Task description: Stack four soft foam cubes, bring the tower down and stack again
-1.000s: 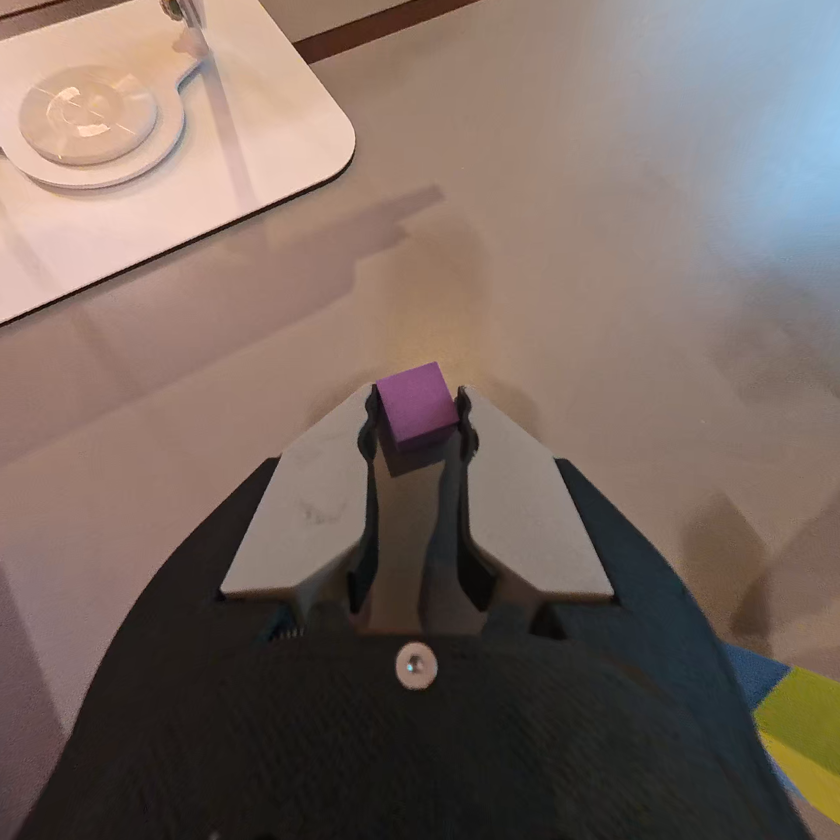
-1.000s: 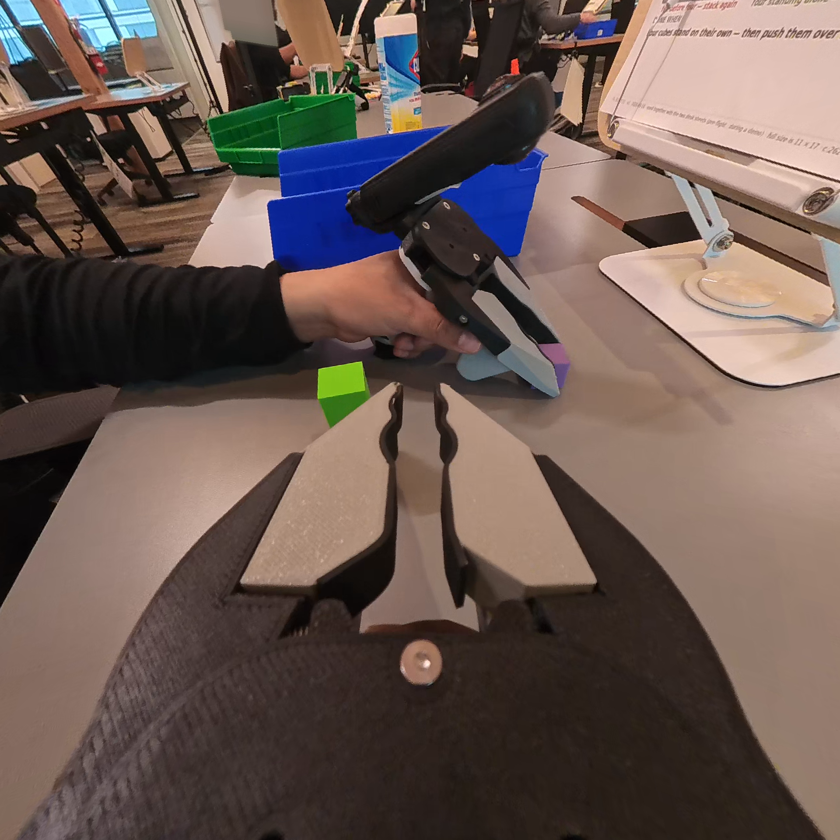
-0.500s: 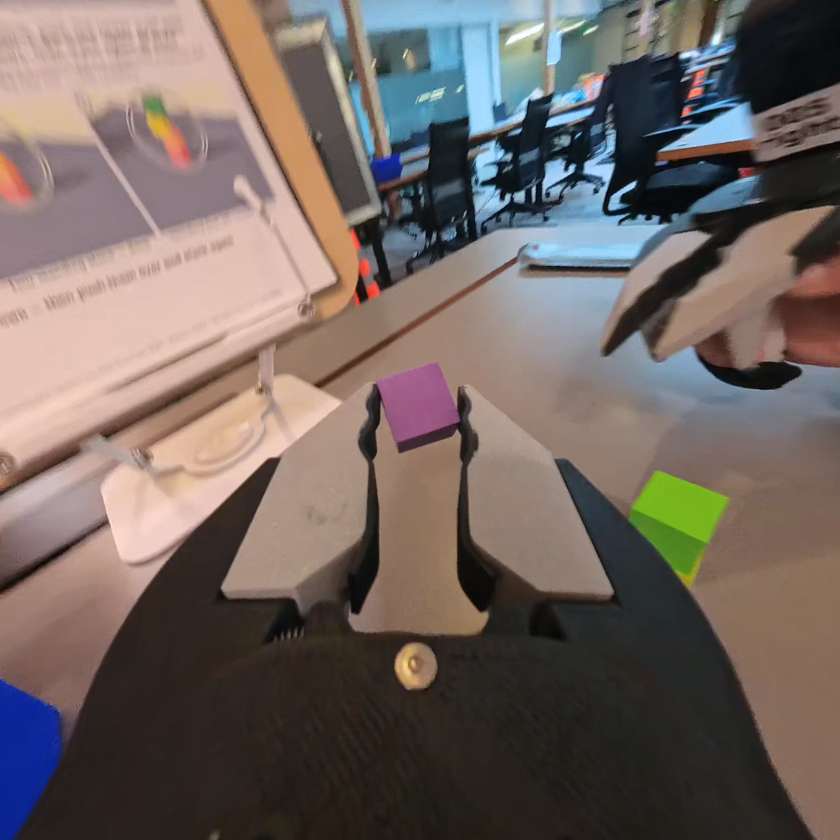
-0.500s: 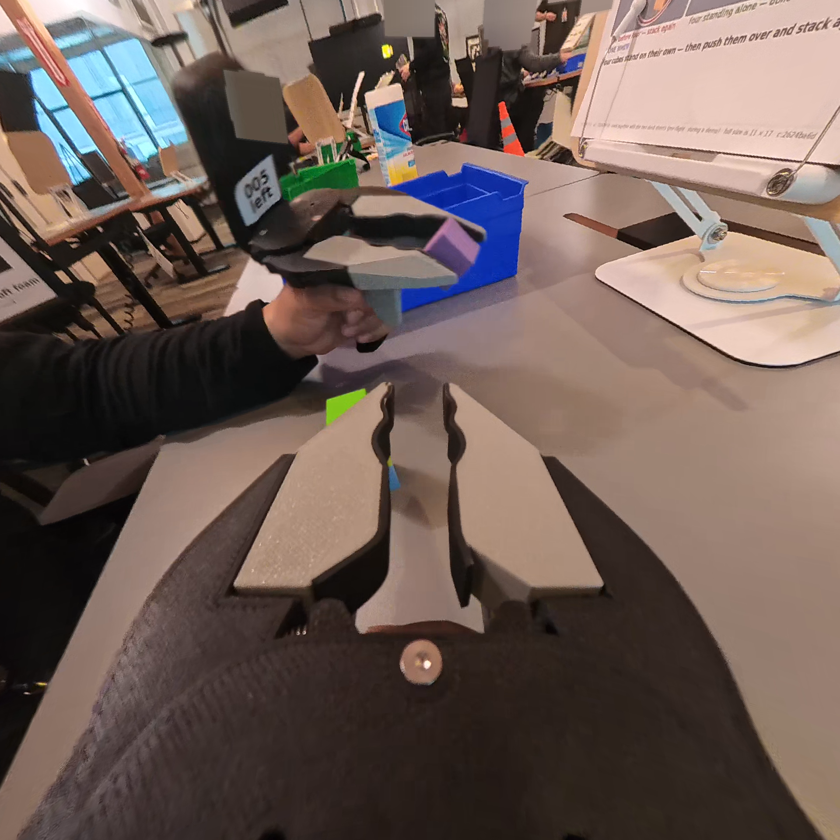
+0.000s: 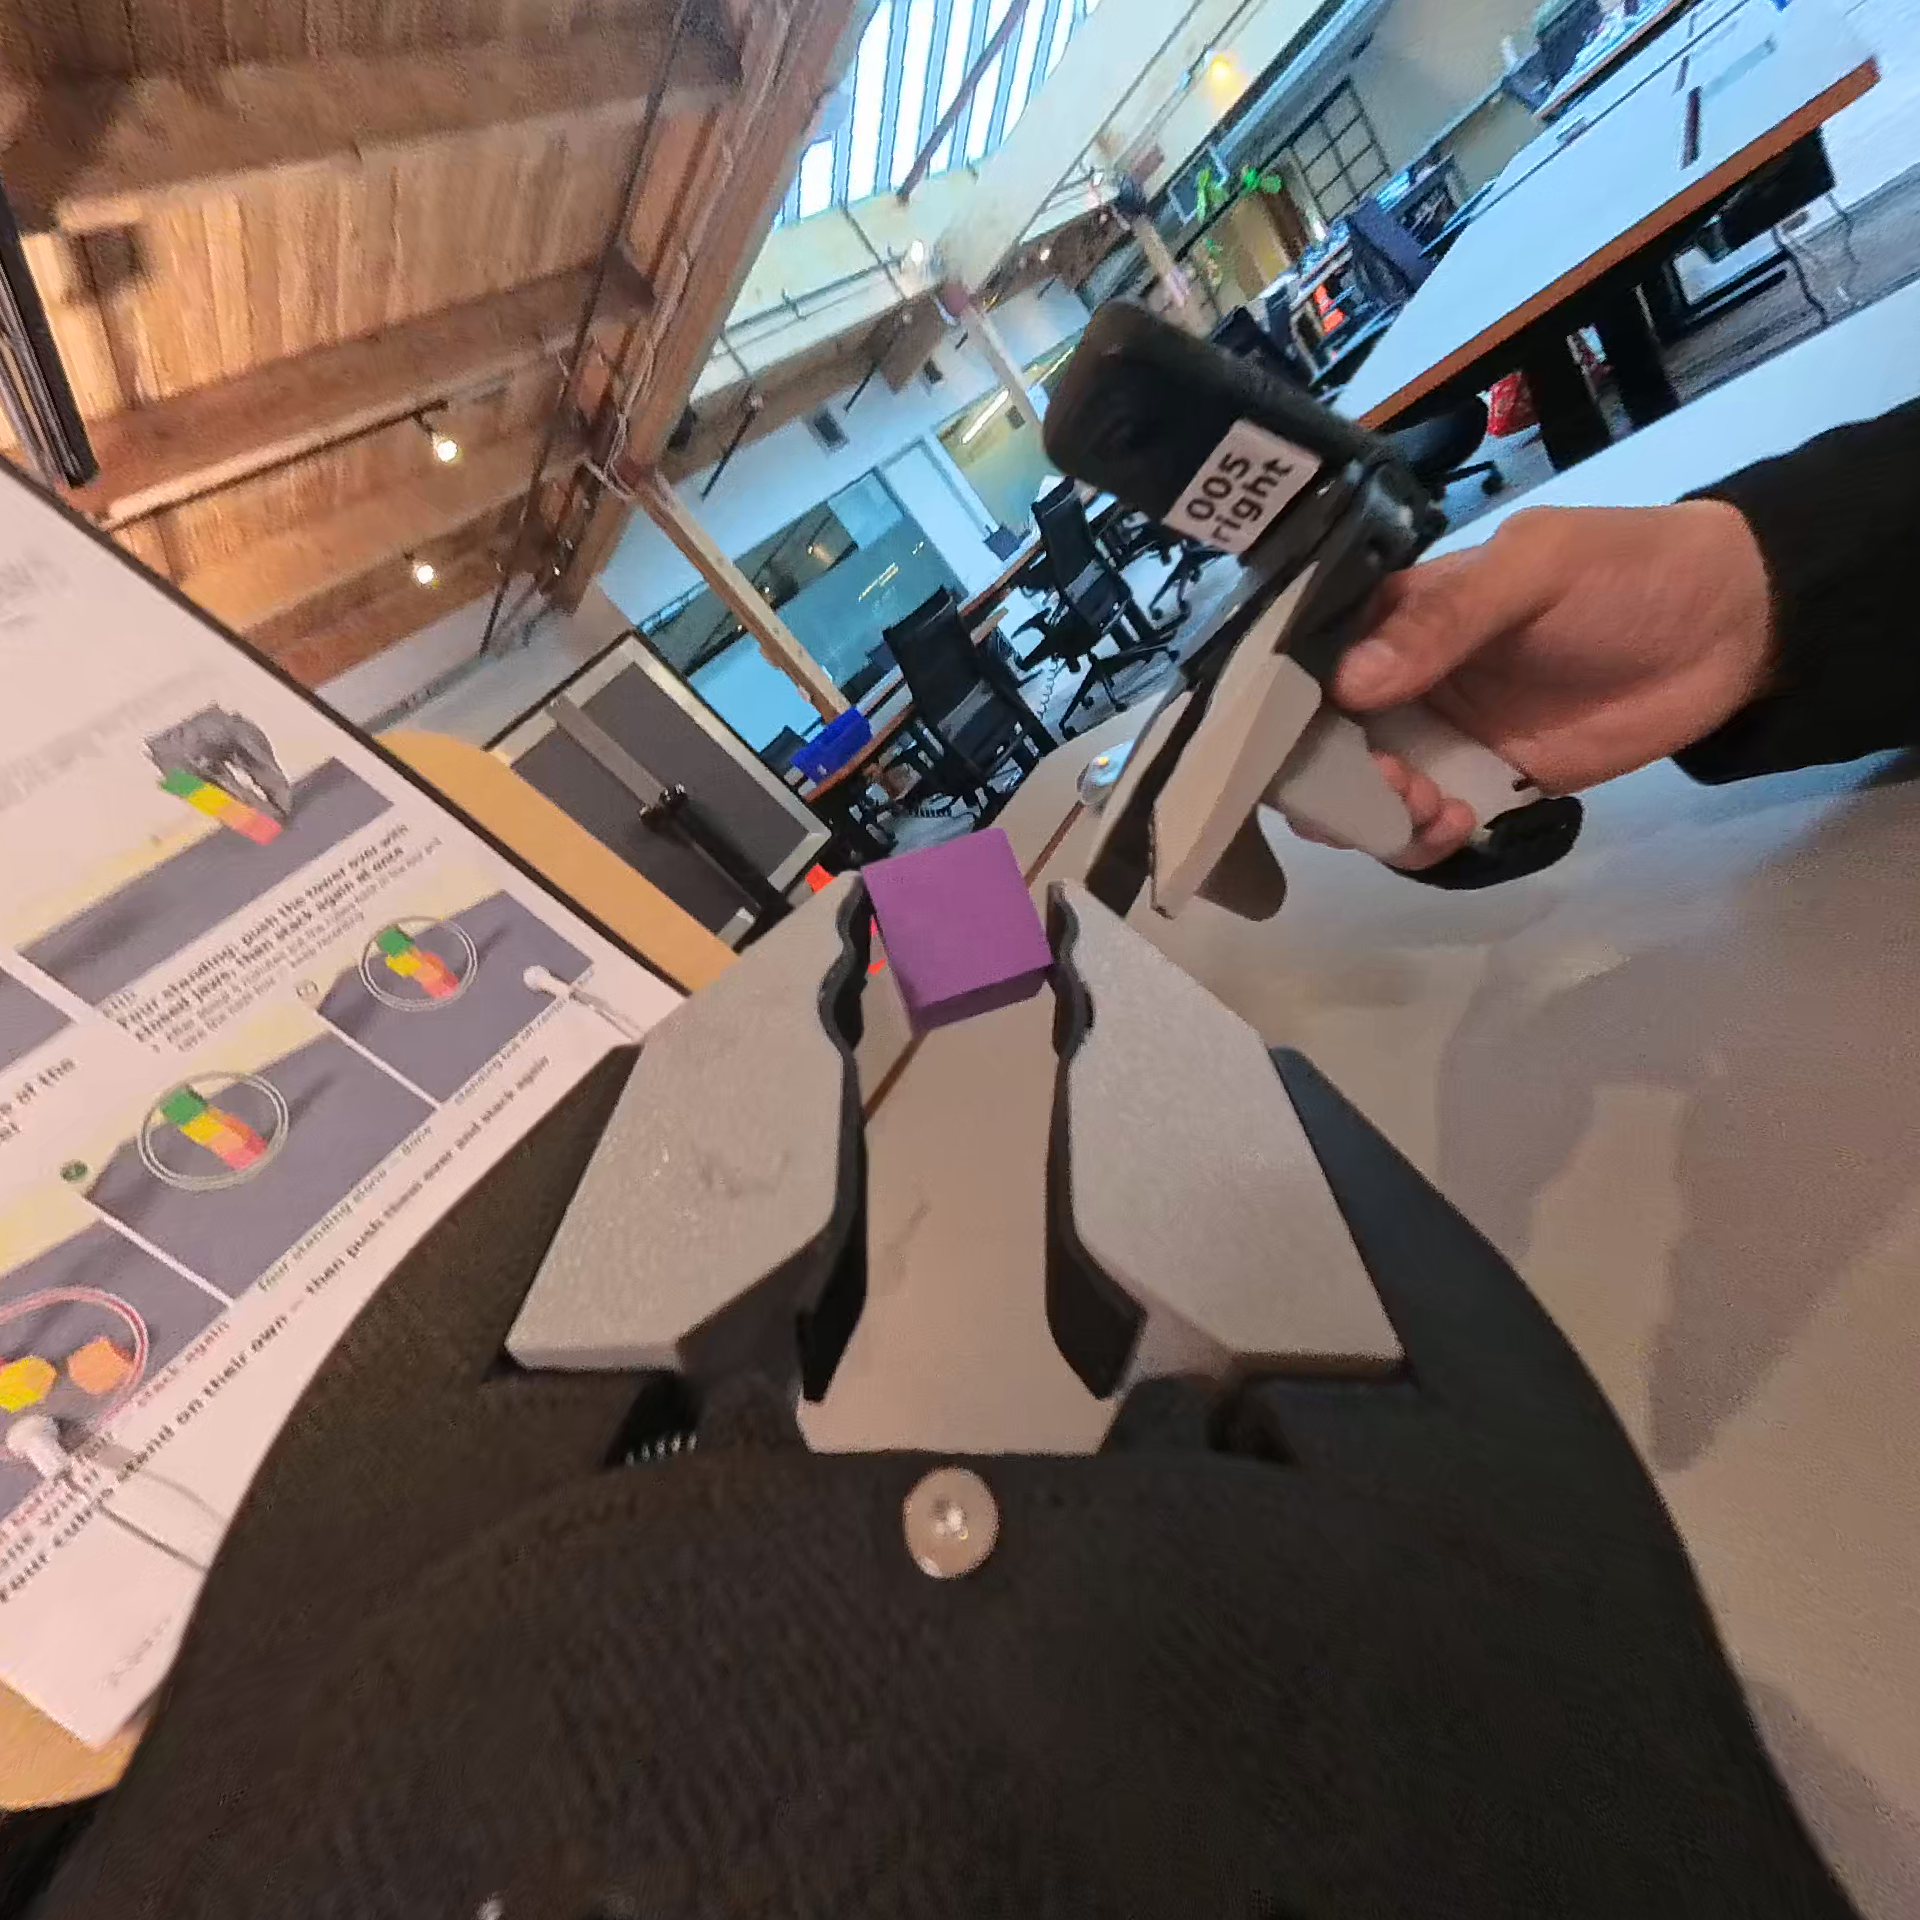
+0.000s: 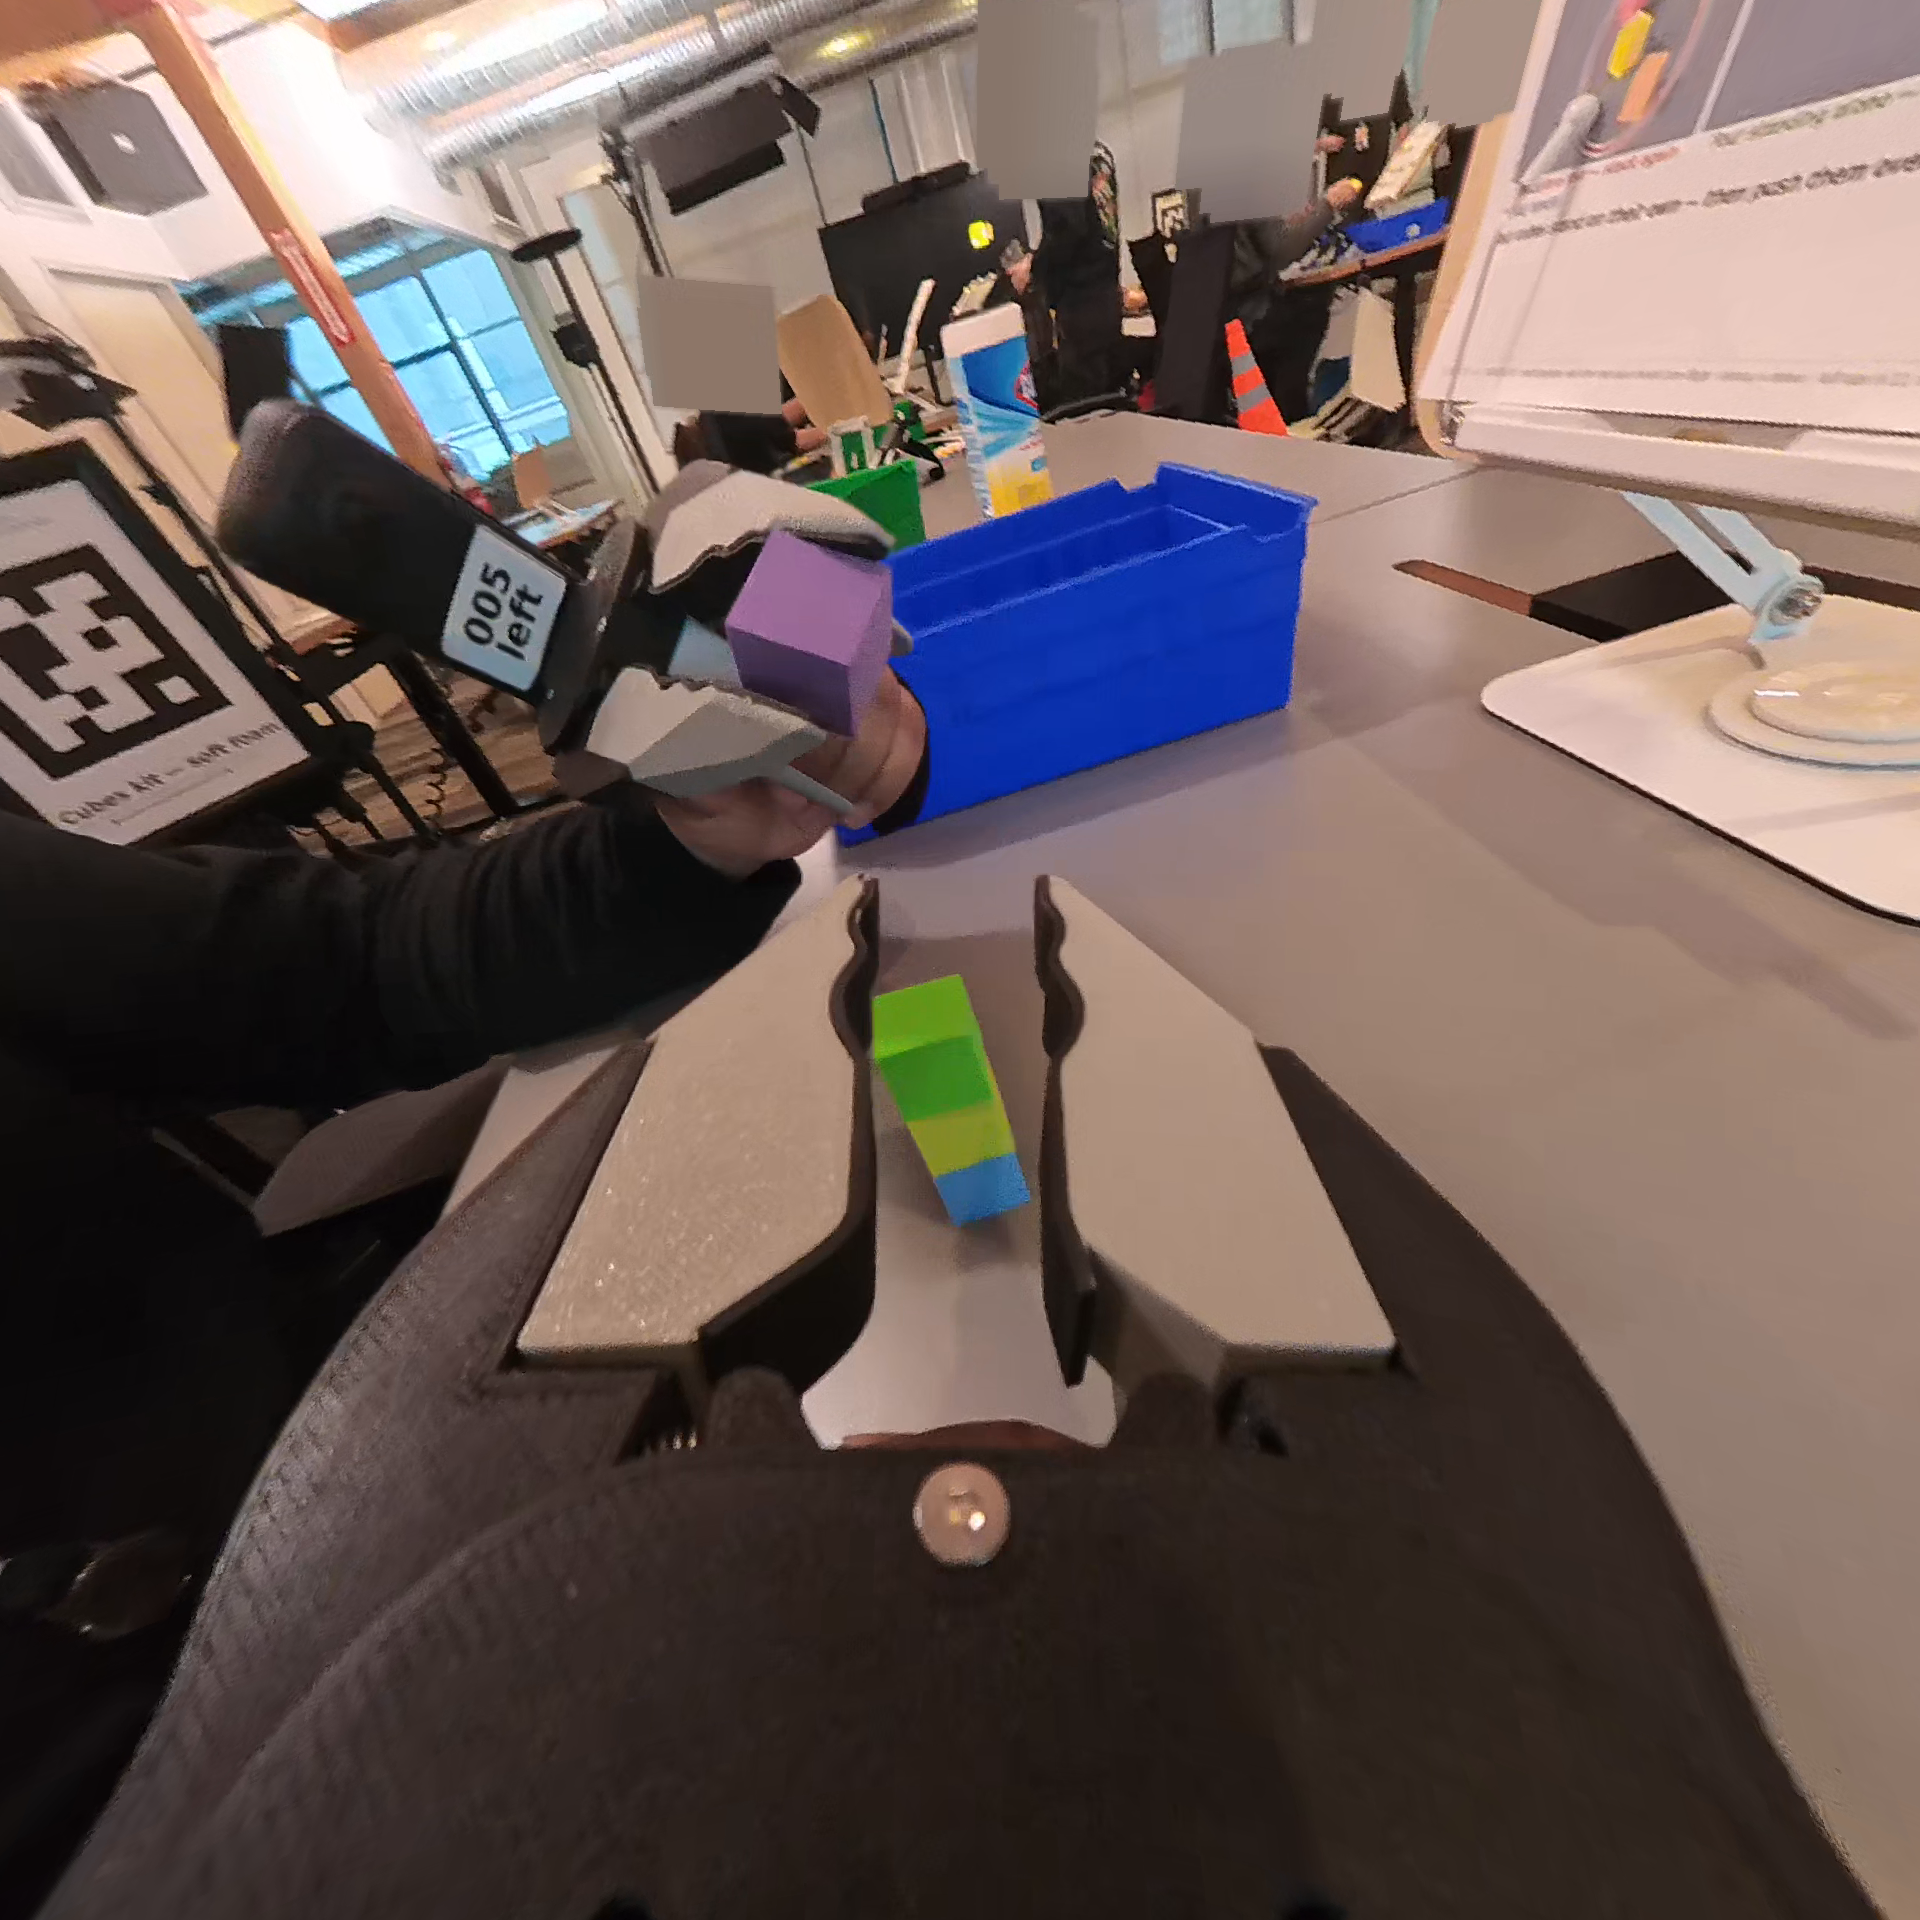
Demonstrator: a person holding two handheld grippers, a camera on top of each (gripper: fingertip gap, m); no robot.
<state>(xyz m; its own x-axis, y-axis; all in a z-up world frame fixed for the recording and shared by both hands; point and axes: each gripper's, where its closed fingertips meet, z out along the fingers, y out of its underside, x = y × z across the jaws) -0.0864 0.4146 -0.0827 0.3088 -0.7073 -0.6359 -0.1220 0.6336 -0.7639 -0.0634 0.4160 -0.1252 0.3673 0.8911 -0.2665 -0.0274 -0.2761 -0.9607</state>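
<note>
My left gripper (image 5: 956, 920) is shut on a purple foam cube (image 5: 961, 935) and holds it in the air, tilted upward. In the right wrist view the left gripper (image 6: 831, 639) and its purple cube (image 6: 805, 639) hang above the table, left of centre. A stack of three cubes stands on the grey table (image 6: 1455, 1039): green (image 6: 925, 1039) on top, yellow-green (image 6: 961, 1132), blue (image 6: 982, 1190) at the bottom. My right gripper (image 6: 956, 914) is open and empty, and the stack shows between its fingers, lower down. The right gripper (image 5: 1143, 899) also shows in the left wrist view, pointing down.
A blue bin (image 6: 1091, 634) stands behind the left gripper. A white stand base (image 6: 1662, 748) carries an instruction sheet (image 5: 208, 1039) at the right. A wipes canister (image 6: 997, 416) and a green bin (image 6: 873, 499) sit farther back. A printed sign (image 6: 94, 644) is at the left.
My left gripper lifted the purple cube off the table and swung upward. My right gripper moved over the three-cube stack and its jaws widened a little.
</note>
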